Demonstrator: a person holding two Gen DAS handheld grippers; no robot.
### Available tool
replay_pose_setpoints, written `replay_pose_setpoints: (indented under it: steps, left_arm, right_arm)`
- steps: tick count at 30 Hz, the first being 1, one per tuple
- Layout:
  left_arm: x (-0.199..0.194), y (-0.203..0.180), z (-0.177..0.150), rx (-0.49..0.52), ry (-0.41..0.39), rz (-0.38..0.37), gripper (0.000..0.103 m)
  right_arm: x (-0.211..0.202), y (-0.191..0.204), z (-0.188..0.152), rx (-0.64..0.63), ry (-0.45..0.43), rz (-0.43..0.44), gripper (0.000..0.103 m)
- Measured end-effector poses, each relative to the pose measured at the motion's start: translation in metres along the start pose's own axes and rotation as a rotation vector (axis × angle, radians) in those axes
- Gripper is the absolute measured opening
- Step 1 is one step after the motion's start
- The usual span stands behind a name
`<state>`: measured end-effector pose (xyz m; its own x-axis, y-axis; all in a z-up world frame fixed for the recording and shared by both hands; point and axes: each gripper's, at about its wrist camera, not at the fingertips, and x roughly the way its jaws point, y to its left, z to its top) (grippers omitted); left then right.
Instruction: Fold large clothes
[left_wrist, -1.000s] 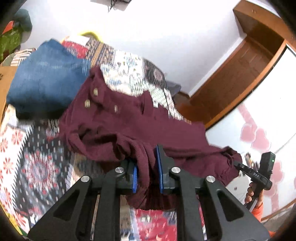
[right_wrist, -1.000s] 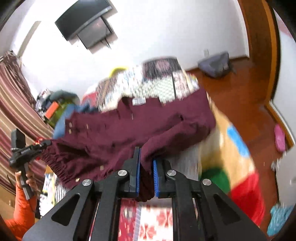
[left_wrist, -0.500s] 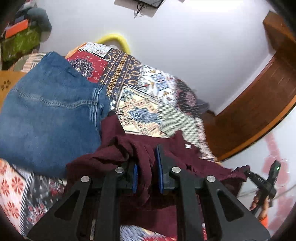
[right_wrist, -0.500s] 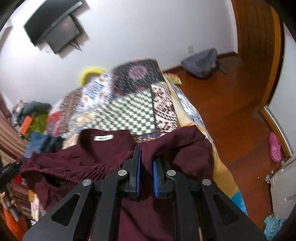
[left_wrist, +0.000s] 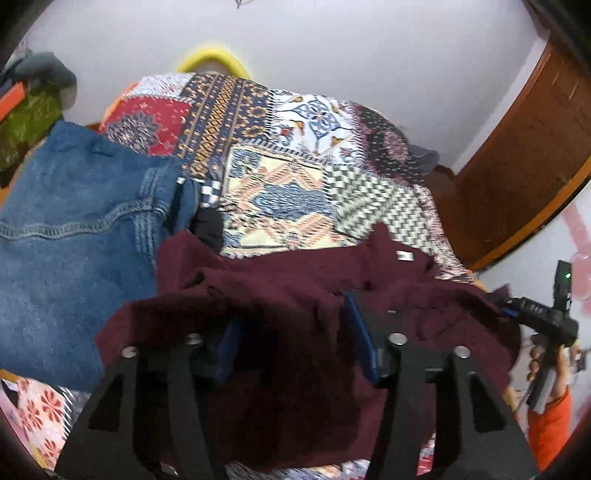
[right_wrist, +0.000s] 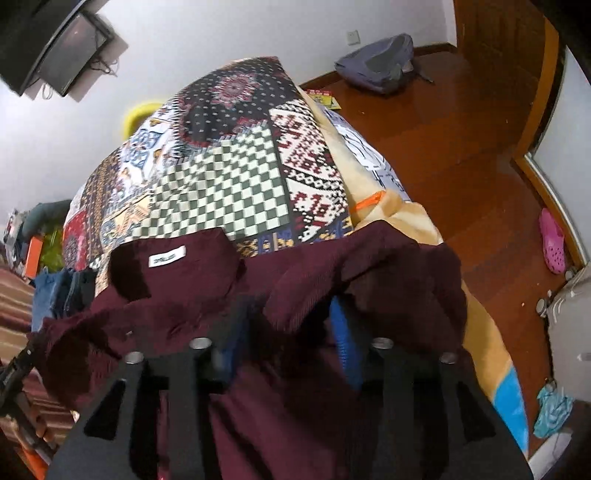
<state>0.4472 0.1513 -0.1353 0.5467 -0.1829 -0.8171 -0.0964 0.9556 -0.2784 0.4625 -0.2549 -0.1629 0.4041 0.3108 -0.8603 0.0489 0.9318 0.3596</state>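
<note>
Shirt (left_wrist: 280, 295), dark maroon, lies bunched on the patchwork bed (left_wrist: 295, 192) just beside the blue jeans (left_wrist: 74, 229), with its collar and white label (right_wrist: 167, 259) turned toward the far end. The left claw (left_wrist: 291, 347) has its fingers apart with folds of cloth between and over them, and the right claw (right_wrist: 284, 350) is spread the same way. It seems neither one pinches the fabric, but the cloth hides the pads, so this is not fully sure.
</note>
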Motion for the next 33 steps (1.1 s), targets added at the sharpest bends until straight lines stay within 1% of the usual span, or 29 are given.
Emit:
replay_pose_setpoints:
  steps: [2, 5, 7, 9, 11, 14, 16, 20, 26, 29, 31, 33]
  left_arm:
    - [-0.008, -0.002, 0.001, -0.019, 0.004, -0.031, 0.056]
    - [-0.023, -0.006, 0.003, -0.031, -0.024, -0.040, 0.057]
    - [-0.035, -0.009, 0.003, -0.019, -0.049, -0.031, 0.057]
    - [-0.046, -0.012, 0.001, -0.002, -0.076, -0.016, 0.059]
    - [-0.058, -0.016, -0.005, 0.022, -0.104, 0.003, 0.065]
    - [-0.066, -0.018, -0.017, 0.059, -0.121, 0.022, 0.070]
    - [-0.064, -0.019, -0.027, 0.075, -0.109, 0.030, 0.073]
    - [-0.044, -0.020, -0.057, 0.095, -0.042, 0.036, 0.074]
    - [0.005, -0.028, -0.102, 0.155, 0.077, 0.073, 0.074]
    - [0.023, -0.026, -0.115, 0.174, 0.119, 0.101, 0.074]
    - [0.029, -0.019, -0.120, 0.150, 0.127, 0.111, 0.074]
    - [0.027, -0.013, -0.123, 0.119, 0.123, 0.101, 0.074]
  right_arm:
    - [-0.015, 0.013, -0.003, -0.049, -0.027, -0.008, 0.051]
    - [-0.035, 0.034, -0.011, -0.144, -0.059, -0.020, 0.052]
    - [-0.044, 0.045, -0.017, -0.192, -0.076, -0.021, 0.058]
    - [-0.050, 0.056, -0.026, -0.236, -0.092, -0.021, 0.062]
    - [-0.055, 0.067, -0.035, -0.286, -0.106, -0.024, 0.062]
    - [-0.051, 0.084, -0.049, -0.346, -0.099, -0.027, 0.063]
    - [-0.041, 0.093, -0.059, -0.383, -0.076, -0.023, 0.063]
    - [-0.017, 0.102, -0.082, -0.440, -0.008, -0.031, 0.063]
    - [0.029, 0.098, -0.112, -0.525, 0.103, -0.127, 0.064]
    - [0.031, 0.099, -0.119, -0.583, 0.072, -0.158, 0.064]
    - [0.031, 0.102, -0.119, -0.606, 0.073, -0.180, 0.065]
    - [0.028, 0.103, -0.118, -0.600, 0.078, -0.181, 0.065]
